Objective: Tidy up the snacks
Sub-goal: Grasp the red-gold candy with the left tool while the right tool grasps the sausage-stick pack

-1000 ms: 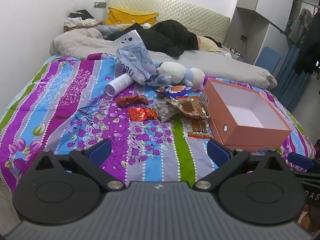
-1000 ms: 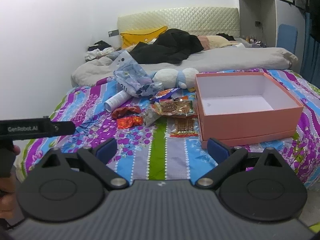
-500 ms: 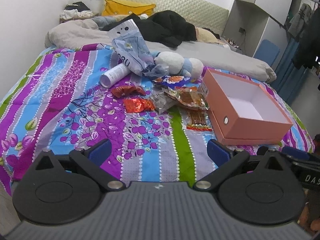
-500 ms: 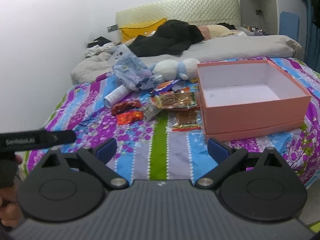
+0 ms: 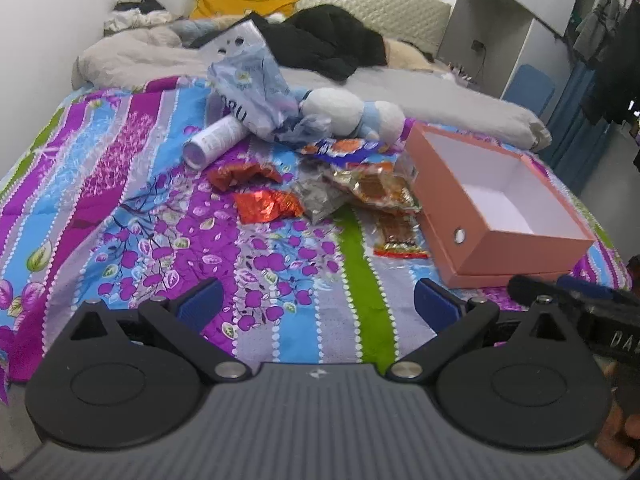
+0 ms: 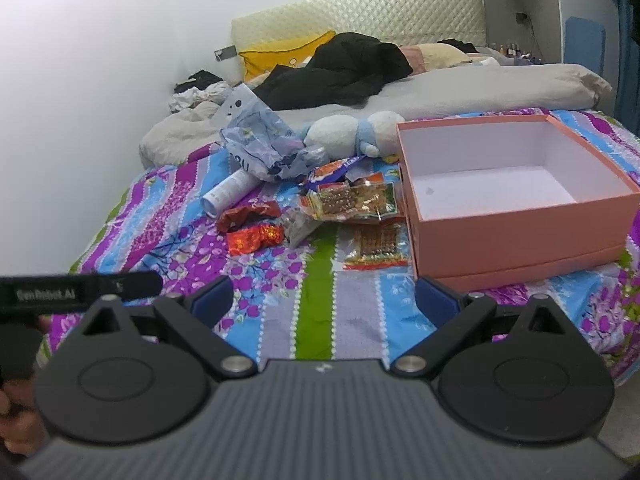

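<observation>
Crinkled foil snack packets (image 5: pixel 267 206), rectangular pink cardboard box (image 5: pixel 476 216), quilted floral bedspread (image 5: pixel 120 208)

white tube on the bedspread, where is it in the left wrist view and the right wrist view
Left wrist: the white tube lies upper left of centre, just left of the crumpled blue bag.
Right wrist: the white tube lies left of centre, below and left of the same bag.
Shared landmark: the open pink box, right of the snack pile in both views.

A home bedroom: a bed (image 5: pixel 120 208) with a quilted headboard (image 5: pixel 360 12) at the frame's top, a yellow pillow (image 5: pixel 244 0) and hanging clothes (image 5: pixel 600 36) upper right.
</observation>
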Tool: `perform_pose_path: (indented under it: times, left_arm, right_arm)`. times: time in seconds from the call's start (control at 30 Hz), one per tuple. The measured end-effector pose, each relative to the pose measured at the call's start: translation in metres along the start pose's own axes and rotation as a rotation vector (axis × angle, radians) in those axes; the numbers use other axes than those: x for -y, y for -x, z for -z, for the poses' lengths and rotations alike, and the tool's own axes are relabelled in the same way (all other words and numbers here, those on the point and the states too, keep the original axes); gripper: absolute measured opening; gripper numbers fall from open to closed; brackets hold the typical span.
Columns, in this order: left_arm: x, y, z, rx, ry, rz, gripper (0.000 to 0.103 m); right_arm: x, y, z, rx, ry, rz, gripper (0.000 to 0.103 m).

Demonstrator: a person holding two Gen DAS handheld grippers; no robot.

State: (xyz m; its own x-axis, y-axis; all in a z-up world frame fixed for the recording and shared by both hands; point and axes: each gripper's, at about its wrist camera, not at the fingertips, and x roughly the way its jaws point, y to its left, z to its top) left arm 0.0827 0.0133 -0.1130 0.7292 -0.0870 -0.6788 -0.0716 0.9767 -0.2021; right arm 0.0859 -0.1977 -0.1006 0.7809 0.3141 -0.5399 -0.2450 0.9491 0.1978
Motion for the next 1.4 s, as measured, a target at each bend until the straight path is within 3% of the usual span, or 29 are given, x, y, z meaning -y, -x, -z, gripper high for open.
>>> perform_pose_path:
  times: [0.1, 0.33, 0.77, 1.0, 1.4]
  left_arm:
    - [-0.008, -0.025, 0.001, -0.049, 0.023, 0.017, 0.103]
    - [-0.023, -0.079, -0.001, -0.083, -0.034, -0.001, 0.103]
    - [-0.044, -0.171, -0.036, -0.067, -0.274, 0.034, 0.101]
    - [-0.048, -0.215, -0.055, -0.085, -0.36, 0.089, 0.098]
    - [-0.05, -0.281, -0.079, -0.113, -0.578, 0.155, 0.087]
  right_arm:
    - [0.006, -0.018, -0.002, -0.004, -0.019, 0.004, 0.098]
    - [0.004, -0.068, -0.003, -0.043, 0.019, -0.035, 0.098]
    - [-0.004, -0.165, -0.026, -0.043, 0.095, -0.066, 0.085]
    - [0.007, -0.211, -0.043, -0.045, 0.103, -0.004, 0.084]
    - [0.013, -0.278, -0.061, -0.089, 0.151, 0.0, 0.084]
